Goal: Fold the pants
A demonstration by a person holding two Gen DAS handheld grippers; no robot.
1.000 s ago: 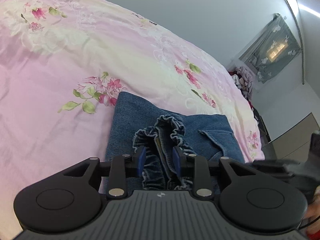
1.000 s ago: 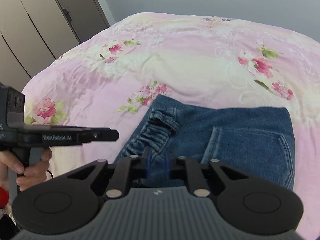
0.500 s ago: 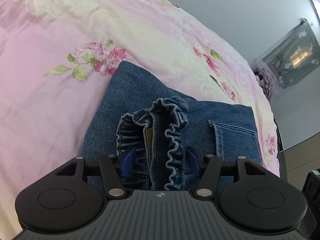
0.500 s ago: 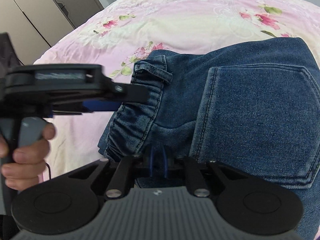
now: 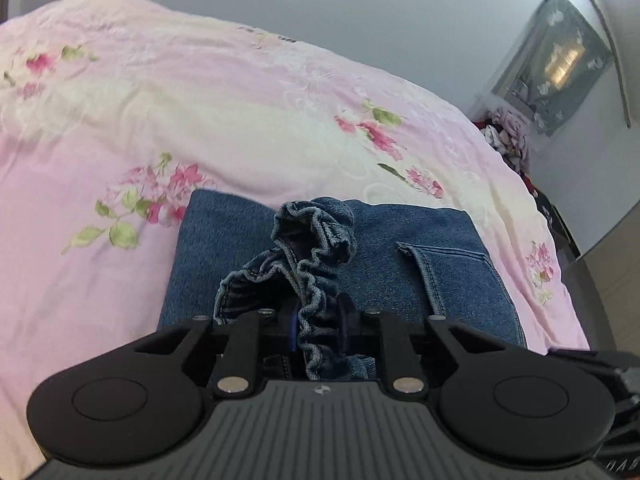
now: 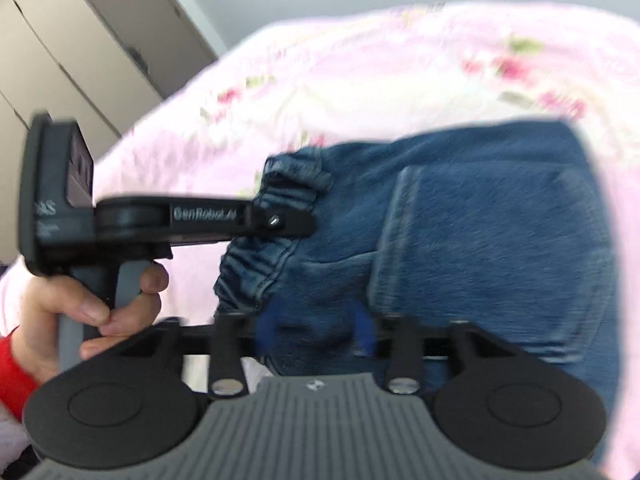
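Observation:
Folded blue denim pants [image 5: 400,264] lie on the pink floral bedspread [image 5: 200,120]. My left gripper [image 5: 318,328] is shut on the ruffled elastic waistband [image 5: 316,248], which stands bunched up above the fold. In the right wrist view, my right gripper [image 6: 316,328] is open, its blue fingers spread over the near edge of the pants [image 6: 480,220] beside the back pocket. The left gripper [image 6: 280,222] shows there from the side, clamped on the waistband [image 6: 276,200]. That view is motion-blurred.
A grey wall runs behind the bed. A pile of clothes [image 5: 508,136] and a curtained window [image 5: 556,64] are at the right. Wardrobe doors [image 6: 80,40] stand at the left in the right wrist view. The bed edge is near me.
My left gripper has closed on the waistband after being open half a second ago. My right gripper has opened and let go of the pants' near edge.

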